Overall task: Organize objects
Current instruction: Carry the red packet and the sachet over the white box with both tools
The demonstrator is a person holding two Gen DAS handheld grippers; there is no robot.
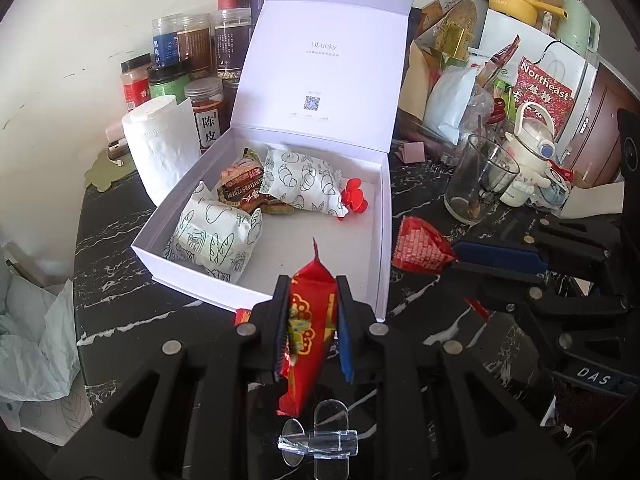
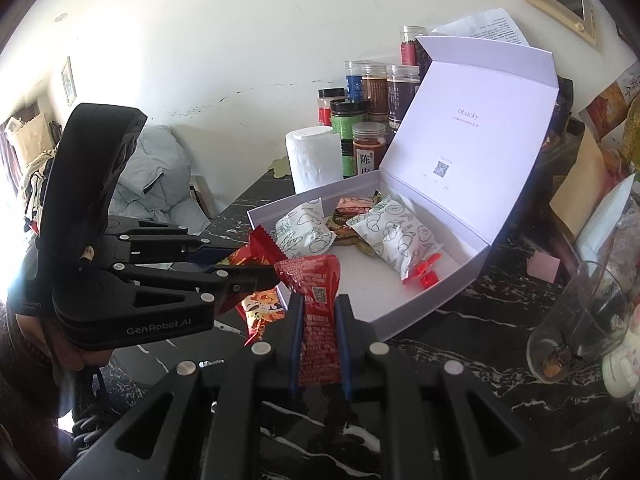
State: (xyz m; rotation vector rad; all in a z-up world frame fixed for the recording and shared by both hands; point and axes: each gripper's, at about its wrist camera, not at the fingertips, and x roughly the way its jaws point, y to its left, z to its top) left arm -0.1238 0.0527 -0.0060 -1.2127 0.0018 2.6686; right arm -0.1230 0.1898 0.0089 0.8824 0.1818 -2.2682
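Observation:
A white gift box (image 1: 376, 240) (image 2: 472, 268) stands open on the dark marble table, its lid upright. Inside lie two white bread packets (image 1: 304, 180) (image 2: 400, 232), brown snack bars (image 1: 240, 188) and a red clip (image 1: 354, 200). My left gripper (image 1: 313, 280) (image 2: 276, 268) is shut on a red and gold snack packet (image 1: 312, 320) (image 2: 260, 252) just before the box's near wall. My right gripper (image 2: 318, 300) (image 1: 452, 258) is shut on a red printed snack packet (image 2: 318, 320) (image 1: 420, 244) beside the box's near right corner.
Several spice jars (image 1: 200, 52) and a paper roll (image 1: 160, 144) stand left of the box. To its right are bags (image 1: 452, 96), a glass (image 1: 476, 184) (image 2: 576, 328), a white toy bottle (image 1: 528, 152) and a red sign (image 1: 544, 92). A small clear plastic piece (image 1: 316, 440) lies on the table.

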